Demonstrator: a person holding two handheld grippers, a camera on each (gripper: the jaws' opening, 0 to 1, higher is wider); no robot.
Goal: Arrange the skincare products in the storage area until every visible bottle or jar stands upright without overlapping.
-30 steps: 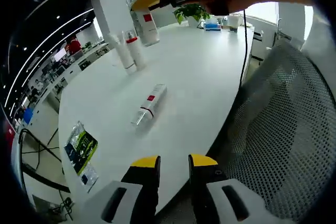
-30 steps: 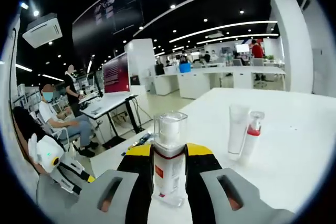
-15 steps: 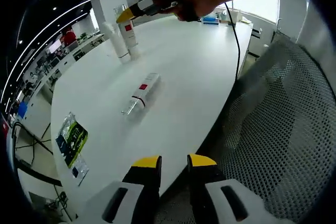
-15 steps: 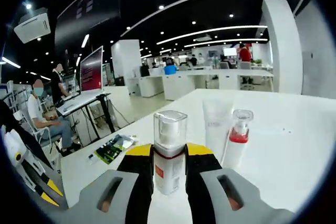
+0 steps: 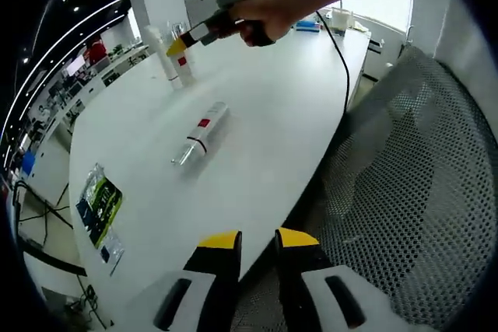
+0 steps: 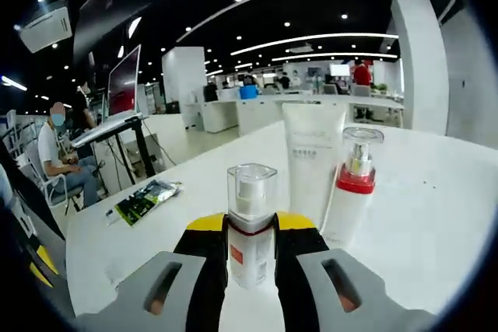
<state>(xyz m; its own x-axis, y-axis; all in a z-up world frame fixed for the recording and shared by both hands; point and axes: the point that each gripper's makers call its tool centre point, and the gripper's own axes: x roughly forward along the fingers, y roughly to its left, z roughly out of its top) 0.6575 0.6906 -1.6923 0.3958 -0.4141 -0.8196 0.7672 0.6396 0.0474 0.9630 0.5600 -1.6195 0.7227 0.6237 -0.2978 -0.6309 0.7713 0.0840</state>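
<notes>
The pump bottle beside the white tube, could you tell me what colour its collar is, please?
Red, under a clear cap on the pump bottle; the right gripper view shows it best.

Grey gripper (image 6: 249,250), yellow-black tips, black cable (image 5: 340,75)

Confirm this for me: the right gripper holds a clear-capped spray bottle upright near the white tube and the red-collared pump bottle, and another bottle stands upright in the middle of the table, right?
Not quite. The other bottle lies on its side on the white table, as the left gripper view shows. The rest holds: the right gripper holds the clear-capped spray bottle upright near the white tube and the red-collared pump bottle.
</notes>
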